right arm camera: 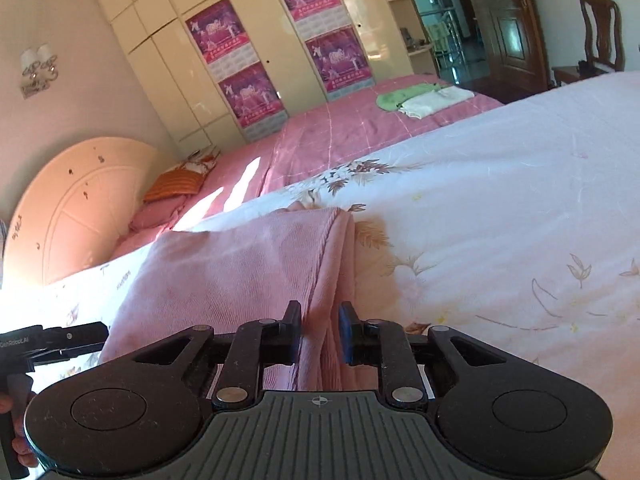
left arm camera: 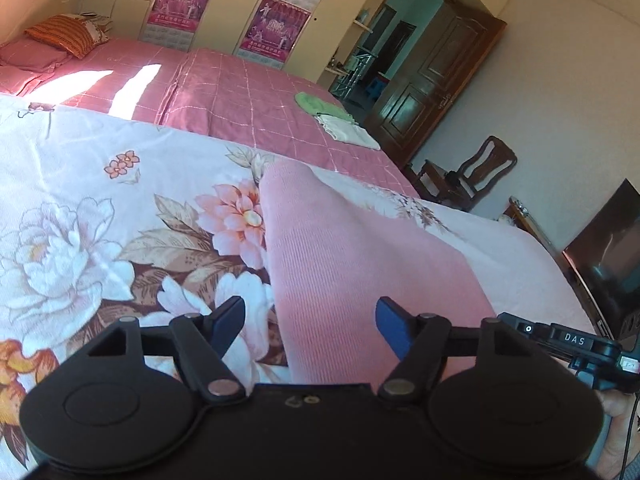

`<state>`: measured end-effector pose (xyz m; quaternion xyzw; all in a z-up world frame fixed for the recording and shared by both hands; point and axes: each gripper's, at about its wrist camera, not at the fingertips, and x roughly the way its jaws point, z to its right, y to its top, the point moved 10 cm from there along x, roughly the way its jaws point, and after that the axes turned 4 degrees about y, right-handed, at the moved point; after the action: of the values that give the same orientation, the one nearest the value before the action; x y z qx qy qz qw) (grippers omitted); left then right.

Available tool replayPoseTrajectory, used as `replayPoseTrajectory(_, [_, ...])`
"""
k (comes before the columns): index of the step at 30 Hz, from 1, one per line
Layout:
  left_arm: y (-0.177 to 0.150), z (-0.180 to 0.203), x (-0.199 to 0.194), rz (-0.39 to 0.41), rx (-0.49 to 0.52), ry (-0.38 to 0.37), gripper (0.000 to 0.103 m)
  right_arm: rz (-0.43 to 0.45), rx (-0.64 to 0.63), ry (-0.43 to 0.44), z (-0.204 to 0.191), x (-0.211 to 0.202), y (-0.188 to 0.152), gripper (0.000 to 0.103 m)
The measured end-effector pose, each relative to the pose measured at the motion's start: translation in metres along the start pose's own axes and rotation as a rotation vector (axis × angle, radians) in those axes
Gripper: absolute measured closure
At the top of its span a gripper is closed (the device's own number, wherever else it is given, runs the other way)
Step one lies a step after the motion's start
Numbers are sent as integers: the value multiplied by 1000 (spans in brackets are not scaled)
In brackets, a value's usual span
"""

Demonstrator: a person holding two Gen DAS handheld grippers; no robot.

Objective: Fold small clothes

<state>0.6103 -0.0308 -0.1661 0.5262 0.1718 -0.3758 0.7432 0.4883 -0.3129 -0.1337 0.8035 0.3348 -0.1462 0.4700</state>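
Observation:
A pink ribbed garment (left arm camera: 352,256) lies on the floral bedspread (left arm camera: 100,208). My left gripper (left arm camera: 310,322) is open, its jaws wide apart over the garment's near end, holding nothing. In the right wrist view the same pink garment (right arm camera: 240,272) is folded over, with a doubled edge on its right side. My right gripper (right arm camera: 320,334) is shut on that folded edge, with cloth bunched between the blue pads. The right gripper's body shows at the right edge of the left wrist view (left arm camera: 568,340).
A green cloth (left arm camera: 320,105) and a white folded cloth (left arm camera: 346,130) lie on the far pink bed (left arm camera: 240,96). Pillows (left arm camera: 60,36) sit at the head. A wardrobe with posters, an open door, a wooden chair (left arm camera: 472,176) and a TV (left arm camera: 608,256) stand around.

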Motion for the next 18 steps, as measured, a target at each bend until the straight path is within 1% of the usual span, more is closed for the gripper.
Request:
replayPoseTrajectory(2, [1,-3,10,-23,5,7,34,-9,22,24,1,8,5,84])
replayPoseTrajectory(3, [-1,-4,16,-42,11,20,32,-12,6,31,-1,11,7,96])
replayPoseTrajectory(4, [-3,-7,23,-66,20,44,31,-24,-25,5,-1,17,9,98])
replayPoseTrajectory(5, [-5,-10,31,-75,21,52,29,-41,-55,-37,1,23,9,99])
replayPoseTrajectory(6, [-6,-10,33,-72,21,51,27,-52,-58,-64,5,29,10,99])
replayPoseTrajectory(8, [-6,-8,32,-69,39,66,27,-41,-44,-106,12,31,14,99])
replayPoseTrajectory(10, [-5,-6,21,-61,36,70,30,-11,-19,-98,11,18,17,98])
replayPoseTrajectory(11, [-7,-4,10,-40,37,52,31,-5,-5,-77,10,8,17,97])
replayPoseTrajectory(13, [-16,-4,-10,-21,38,31,31,9,-12,-27,2,-18,10,81])
replayPoseTrajectory(14, [-24,-3,-19,-18,35,17,31,14,-32,-12,-2,-32,4,70])
replayPoseTrajectory(15, [-33,-2,-27,-21,34,6,31,10,-45,-3,-6,-43,-3,66])
replayPoseTrajectory(18, [-57,3,-46,-18,53,-6,31,-11,-49,26,-19,-71,-29,65])
